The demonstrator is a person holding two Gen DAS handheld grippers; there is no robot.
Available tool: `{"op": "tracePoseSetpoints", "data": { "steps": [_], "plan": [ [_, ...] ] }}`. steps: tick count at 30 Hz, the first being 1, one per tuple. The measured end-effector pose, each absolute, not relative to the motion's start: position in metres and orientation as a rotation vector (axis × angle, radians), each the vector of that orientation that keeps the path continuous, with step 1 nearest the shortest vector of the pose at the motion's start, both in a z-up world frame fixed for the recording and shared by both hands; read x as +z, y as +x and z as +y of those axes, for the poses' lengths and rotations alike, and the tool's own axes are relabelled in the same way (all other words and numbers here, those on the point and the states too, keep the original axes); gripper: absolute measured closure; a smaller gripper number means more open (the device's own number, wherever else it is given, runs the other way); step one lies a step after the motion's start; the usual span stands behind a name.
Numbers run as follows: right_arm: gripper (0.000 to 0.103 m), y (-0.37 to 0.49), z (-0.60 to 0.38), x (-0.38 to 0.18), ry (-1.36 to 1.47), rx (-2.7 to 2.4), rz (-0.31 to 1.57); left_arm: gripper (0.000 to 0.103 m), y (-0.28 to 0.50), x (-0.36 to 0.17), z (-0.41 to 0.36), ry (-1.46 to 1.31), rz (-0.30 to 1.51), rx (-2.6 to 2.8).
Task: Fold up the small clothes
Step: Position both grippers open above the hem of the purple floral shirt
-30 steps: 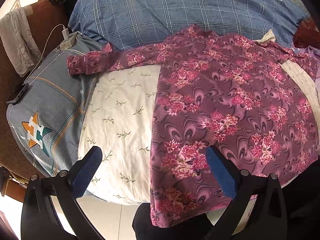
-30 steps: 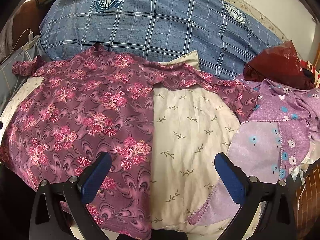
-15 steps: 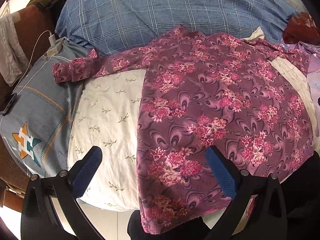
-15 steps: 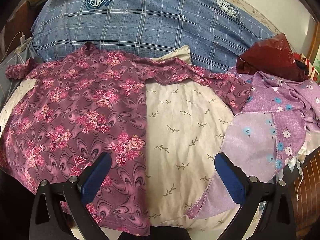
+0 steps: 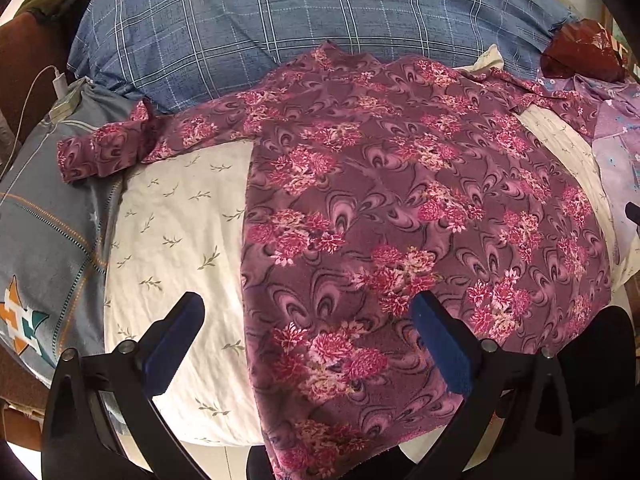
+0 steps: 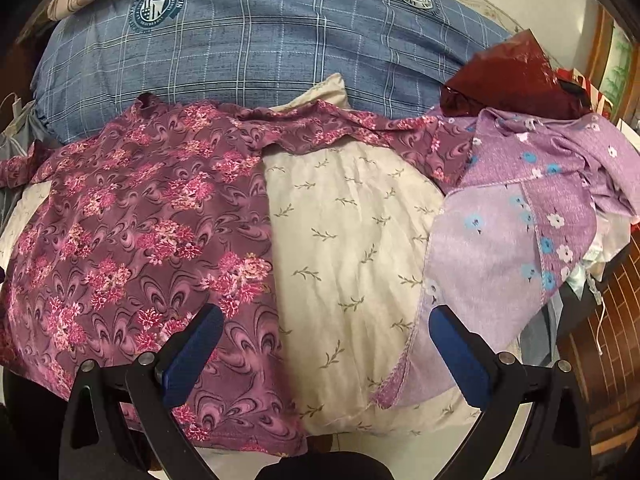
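Observation:
A maroon floral long-sleeved top [image 5: 392, 208] lies spread flat on a cream leaf-print cushion [image 5: 172, 240], its left sleeve [image 5: 104, 148] stretched out onto grey bedding. In the right wrist view the top [image 6: 132, 240] fills the left half and its right sleeve [image 6: 360, 128] reaches toward a purple floral garment [image 6: 516, 232]. My left gripper [image 5: 308, 320] is open and empty above the top's lower left edge. My right gripper [image 6: 326, 340] is open and empty above the cream cushion [image 6: 352, 248], between the top's hem and the purple garment.
A blue plaid pillow [image 5: 256, 28] lies behind the top. Grey bedding with an orange logo [image 5: 44, 240] is at the left, with a white charger and cable [image 5: 60, 84]. A dark red bag [image 6: 516, 80] sits behind the purple garment. A brick-pattern wall [image 6: 600, 360] is at the right.
Both grippers have shifted a little to the left and the views have swung right; the top lies as before. Both grippers stay open.

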State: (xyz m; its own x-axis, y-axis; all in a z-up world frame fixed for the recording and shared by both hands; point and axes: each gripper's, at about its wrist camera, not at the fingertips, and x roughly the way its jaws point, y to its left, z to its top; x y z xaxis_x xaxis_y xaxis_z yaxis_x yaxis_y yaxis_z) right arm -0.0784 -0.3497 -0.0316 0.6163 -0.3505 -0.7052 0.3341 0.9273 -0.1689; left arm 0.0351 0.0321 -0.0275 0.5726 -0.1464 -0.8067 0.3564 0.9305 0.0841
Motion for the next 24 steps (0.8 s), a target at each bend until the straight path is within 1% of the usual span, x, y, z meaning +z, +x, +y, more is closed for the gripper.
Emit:
{"op": "tracePoseSetpoints", "data": {
  "steps": [8, 16, 24],
  "plan": [
    [0.000, -0.078, -0.352, -0.032, -0.040, -0.380, 0.822, 0.000, 0.034, -0.030, 0.031, 0.202, 0.926, -0.266],
    [0.000, -0.068, -0.357, -0.020, -0.088, -0.284, 0.785, 0.000, 0.018, -0.022, 0.041, 0.116, 0.916, -0.168],
    [0.000, -0.060, -0.370, -0.024, -0.018, -0.199, 0.758, 0.000, 0.011, -0.008, 0.044, 0.106, 0.949, -0.126]
  ]
}}
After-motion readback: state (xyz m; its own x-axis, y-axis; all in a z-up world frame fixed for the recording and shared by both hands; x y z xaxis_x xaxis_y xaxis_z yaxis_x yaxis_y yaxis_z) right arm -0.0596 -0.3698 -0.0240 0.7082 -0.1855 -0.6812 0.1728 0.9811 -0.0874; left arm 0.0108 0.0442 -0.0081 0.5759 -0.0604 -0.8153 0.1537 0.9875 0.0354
